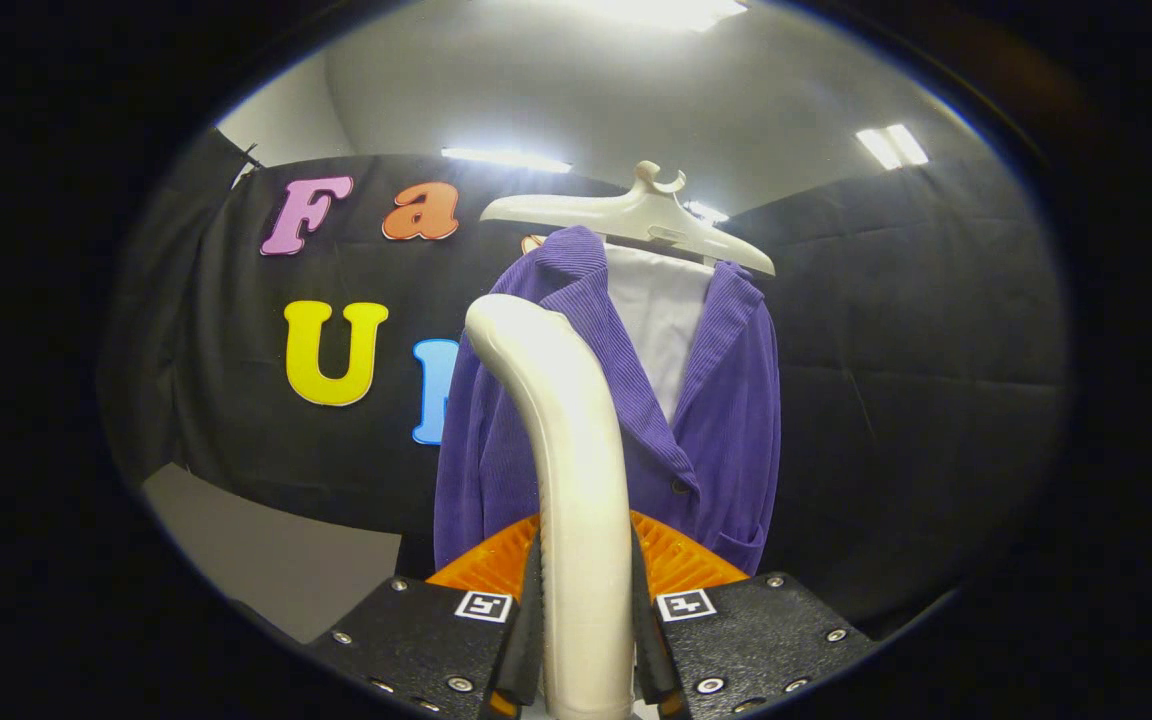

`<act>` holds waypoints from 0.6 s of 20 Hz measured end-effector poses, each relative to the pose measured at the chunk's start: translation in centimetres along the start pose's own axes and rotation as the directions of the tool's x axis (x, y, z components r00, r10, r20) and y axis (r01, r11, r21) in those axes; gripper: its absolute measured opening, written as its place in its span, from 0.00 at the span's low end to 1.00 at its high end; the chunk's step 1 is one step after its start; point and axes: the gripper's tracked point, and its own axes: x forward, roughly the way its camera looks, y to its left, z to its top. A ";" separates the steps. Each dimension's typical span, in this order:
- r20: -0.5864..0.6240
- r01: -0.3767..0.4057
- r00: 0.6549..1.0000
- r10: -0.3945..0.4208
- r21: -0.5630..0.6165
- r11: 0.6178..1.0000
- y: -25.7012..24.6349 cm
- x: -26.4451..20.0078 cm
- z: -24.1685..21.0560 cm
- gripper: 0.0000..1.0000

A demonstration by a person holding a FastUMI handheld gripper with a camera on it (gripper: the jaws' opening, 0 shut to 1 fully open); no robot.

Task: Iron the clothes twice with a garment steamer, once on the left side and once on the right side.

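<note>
Purple corduroy jacket (696,420) hangs on its hanger (636,215) just beyond my gripper (584,610), fingers clamped on the steamer handle (566,450). Steamer's in hand, but I'd guess both passes, left and right, are still left.

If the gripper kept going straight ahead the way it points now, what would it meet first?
Probably the purple jacket hanging on the white hanger. The gripper is shut on the steamer handle, which rises between the fingers and leads. The gap to the jacket is hard to judge.
</note>
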 end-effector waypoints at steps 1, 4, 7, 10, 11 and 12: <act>-0.001 0.011 1.000 -0.011 -0.013 1.000 -0.1 0.5 -0.1 0.38; 0.008 0.064 0.998 -0.064 -0.031 0.997 -0.4 2.6 -0.3 0.38; 0.003 0.114 0.994 -0.114 -0.029 0.993 -0.9 4.2 -1.6 0.38; 0.011 0.167 0.986 -0.167 -0.090 0.982 -1.3 5.1 -3.2 0.38; -0.002 0.168 0.986 -0.169 -0.089 0.982 -1.2 5.4 -4.0 0.38; -0.004 0.174 0.985 -0.175 -0.081 0.981 -1.0 5.5 -4.6 0.38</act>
